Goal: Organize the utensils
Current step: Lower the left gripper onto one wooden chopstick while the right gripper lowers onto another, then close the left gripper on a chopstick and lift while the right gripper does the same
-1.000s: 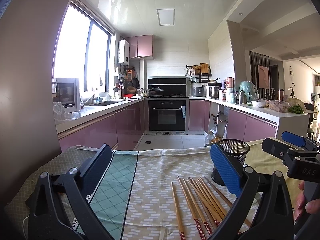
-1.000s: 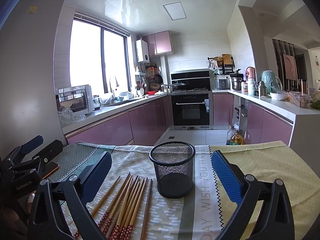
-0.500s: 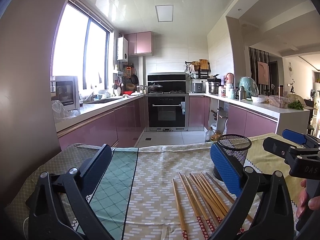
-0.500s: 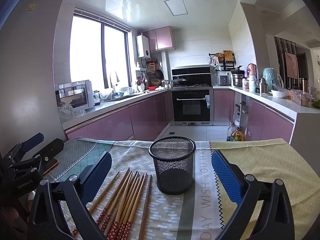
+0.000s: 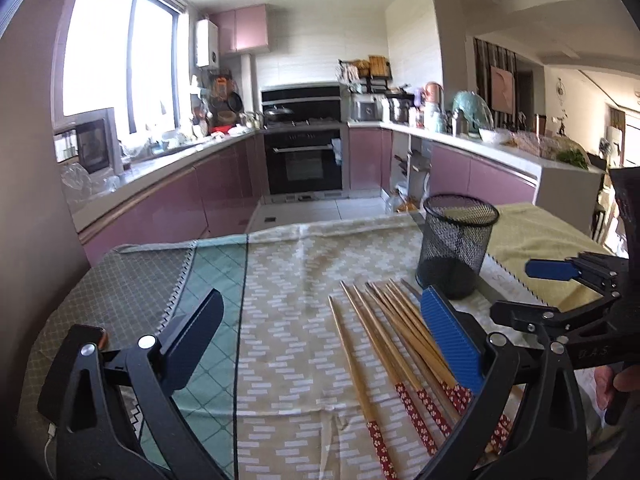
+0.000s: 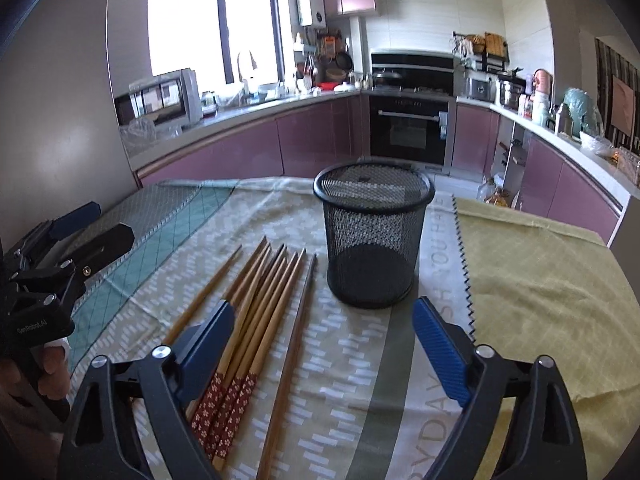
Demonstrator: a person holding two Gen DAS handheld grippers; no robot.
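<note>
Nearest the right wrist camera, the right gripper point(image 6: 324, 344) hangs low over the table with its jaws wide but closing; no pad presses on anything, though its left pad overlaps the near ends of the chopsticks point(image 6: 256, 312) in view. The left gripper point(image 5: 320, 340) is spread wide with only bare cloth and one outlying chopstick between its pads, its right pad in front of the rest of the bundle. The chopsticks lie flat on the patterned tablecloth point(image 5: 288, 272), fanned loosely, red flowered ends toward the cameras and tips pointing away, one plain darker stick a little to the right of the bundle. Just beyond their tips and slightly right stands the black mesh cup point(image 6: 374, 236), upright. Open cloth spreads left of the chopsticks and right of the cup, where a yellow cloth point(image 6: 552, 280) runs to the table's far edge. Past that edge lie the kitchen floor and the oven point(image 6: 408, 132).
</note>
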